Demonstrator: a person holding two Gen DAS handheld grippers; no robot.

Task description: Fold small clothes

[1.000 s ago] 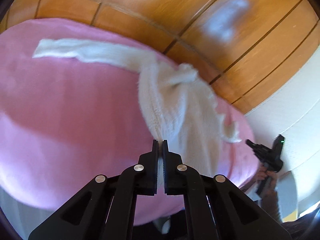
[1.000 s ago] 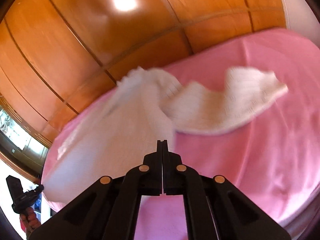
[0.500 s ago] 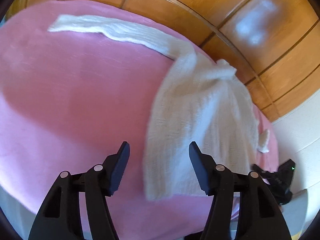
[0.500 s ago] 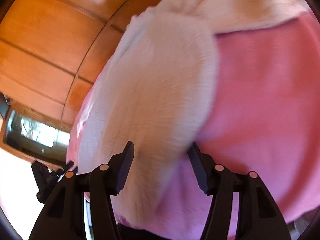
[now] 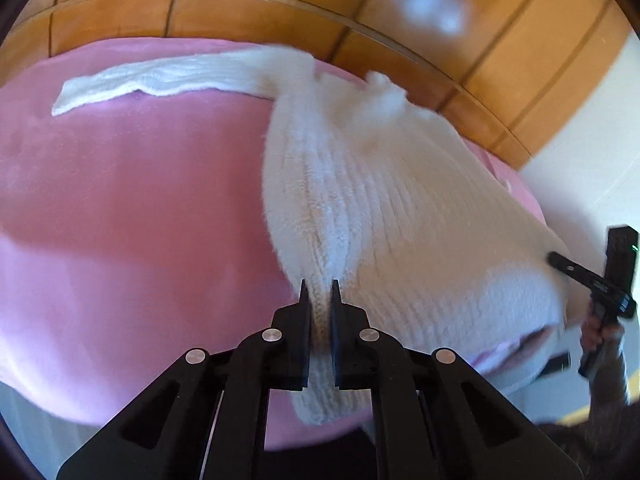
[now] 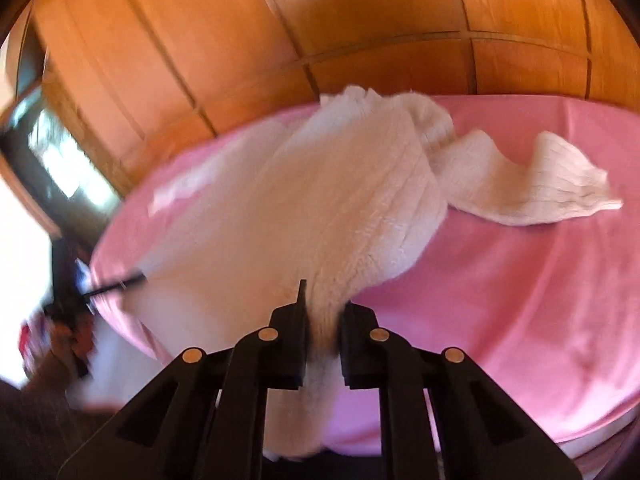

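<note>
A white knitted sweater (image 5: pixel 380 200) lies on a pink bed cover (image 5: pixel 120 208), one sleeve (image 5: pixel 160 80) stretched out to the left. My left gripper (image 5: pixel 318 286) is closing its jaws, and the pads pinch the sweater's near hem. In the right wrist view the same sweater (image 6: pixel 320 200) has its other sleeve (image 6: pixel 540 184) lying to the right. My right gripper (image 6: pixel 322 294) is closing too, with a bunched fold of the hem pressed between its pads. Each view shows the other gripper at the sweater's far corner, blurred (image 5: pixel 592 284) (image 6: pixel 116 284).
A glossy wooden panelled wall (image 5: pixel 280 12) runs behind the bed. A white wall (image 5: pixel 592 152) stands at the right of the left wrist view. A bright window (image 6: pixel 60 160) shows at the left of the right wrist view. The person's hand (image 5: pixel 600 336) holds the right gripper.
Both grippers let go of the sweater, opened wide half a second ago, dropped lower on it and have closed again on its near hem. The sweater now spreads wider between them.
</note>
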